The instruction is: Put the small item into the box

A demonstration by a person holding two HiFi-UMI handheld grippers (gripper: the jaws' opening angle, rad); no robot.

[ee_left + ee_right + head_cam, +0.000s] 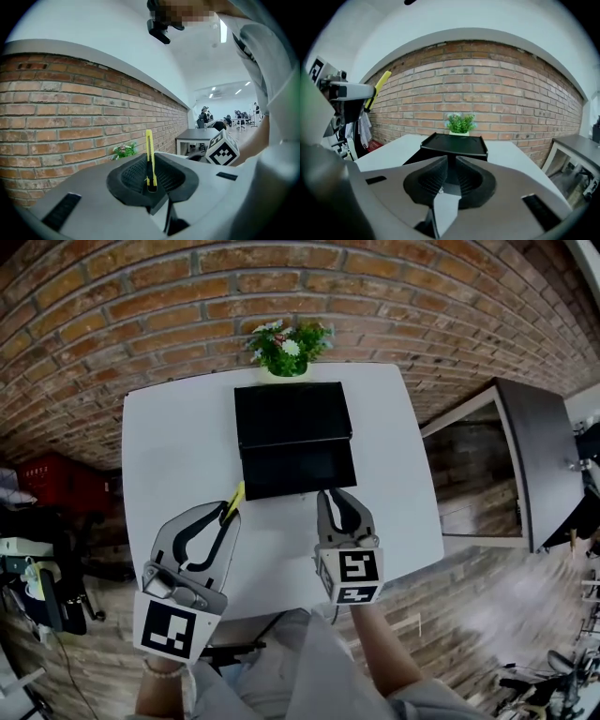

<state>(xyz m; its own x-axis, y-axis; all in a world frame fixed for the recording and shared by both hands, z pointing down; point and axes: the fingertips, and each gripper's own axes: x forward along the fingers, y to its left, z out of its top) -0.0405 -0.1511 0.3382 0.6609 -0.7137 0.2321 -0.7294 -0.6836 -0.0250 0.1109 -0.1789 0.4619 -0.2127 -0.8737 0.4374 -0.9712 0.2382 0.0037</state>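
Observation:
A slim yellow utility knife (234,495) sticks up from my left gripper (228,510), which is shut on it just off the box's front left corner. In the left gripper view the knife (149,154) stands upright between the dark pads of the left gripper (151,182). The black box (292,439) lies open on the white table (169,456), its lid raised at the far side. My right gripper (337,495) is shut with nothing in it, at the box's front right corner. The right gripper view shows that gripper (449,177) facing the box (454,143).
A small potted plant (287,345) stands behind the box against the brick wall. A dark side table (539,456) is off to the right, and a red crate (61,484) sits on the floor at the left. The table's near edge is close under both grippers.

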